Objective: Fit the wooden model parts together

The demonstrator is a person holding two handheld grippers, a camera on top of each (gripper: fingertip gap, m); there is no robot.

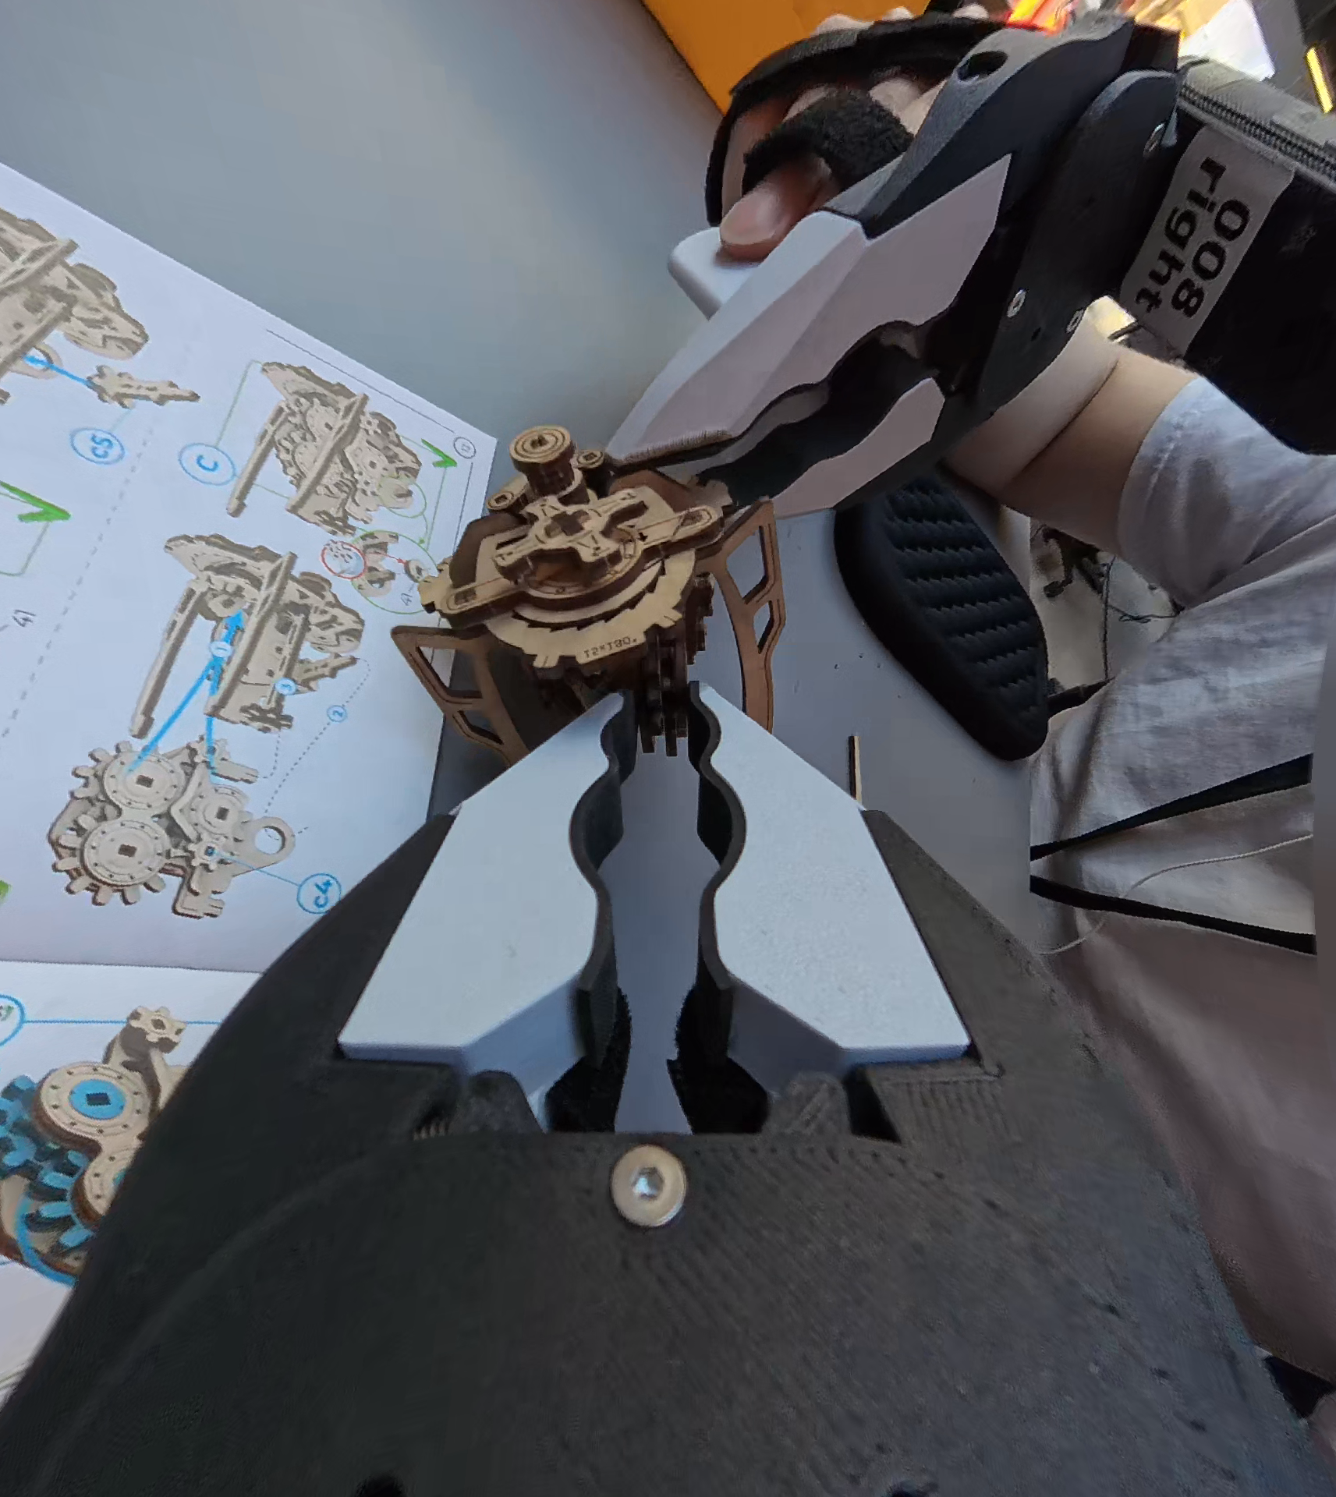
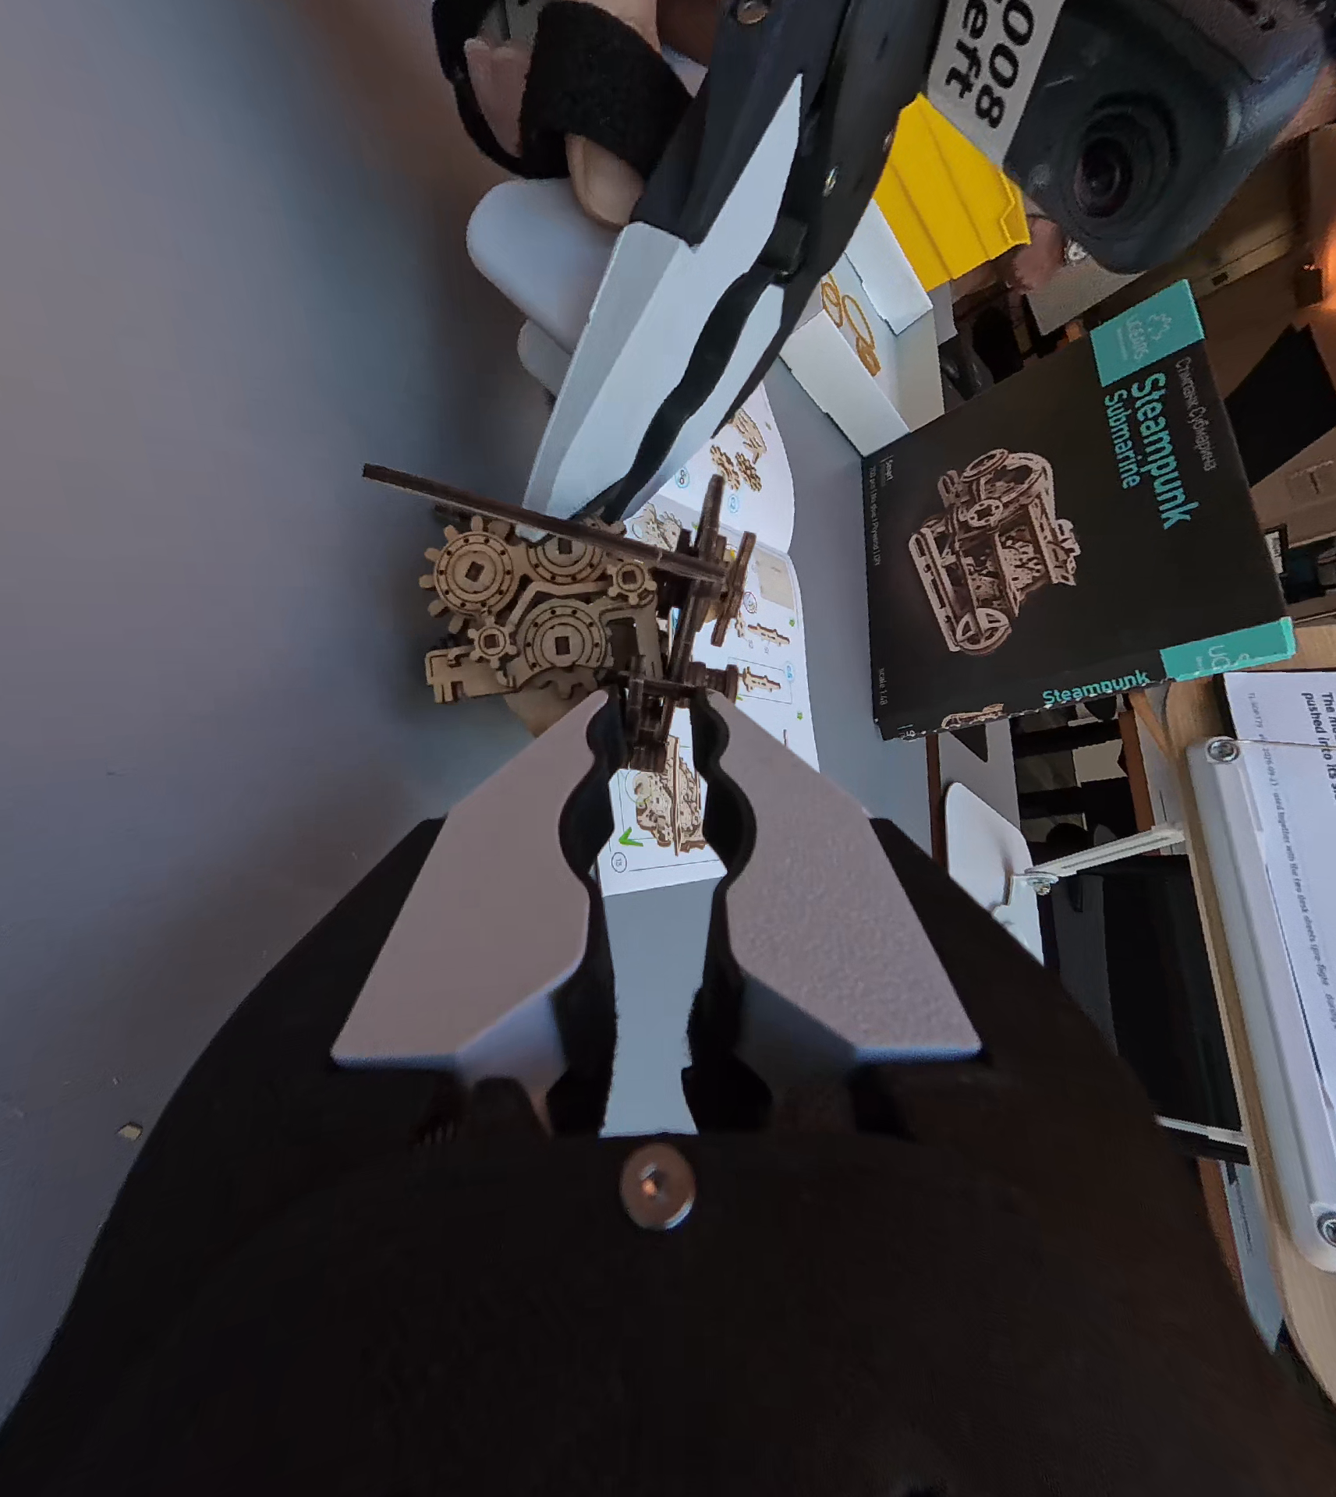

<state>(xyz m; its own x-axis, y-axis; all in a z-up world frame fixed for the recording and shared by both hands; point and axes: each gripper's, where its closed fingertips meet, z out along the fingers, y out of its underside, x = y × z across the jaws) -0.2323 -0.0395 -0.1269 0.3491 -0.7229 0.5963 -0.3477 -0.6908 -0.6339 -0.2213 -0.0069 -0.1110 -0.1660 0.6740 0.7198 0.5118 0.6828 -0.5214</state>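
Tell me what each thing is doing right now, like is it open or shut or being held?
left gripper: shut on the wooden model.
right gripper: shut on the wooden model too.
wooden model: held up between both grippers, partly built.
instruction booklet: lying open on the table.
model box: shut, propped up.

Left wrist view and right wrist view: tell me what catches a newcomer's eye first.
The wooden gear model draws the eye first, held above the grey table between both grippers. The left gripper pinches its lower gears and the right gripper grips its upper edge. Beside it lie the open instruction sheets, with the dark kit box farther off.
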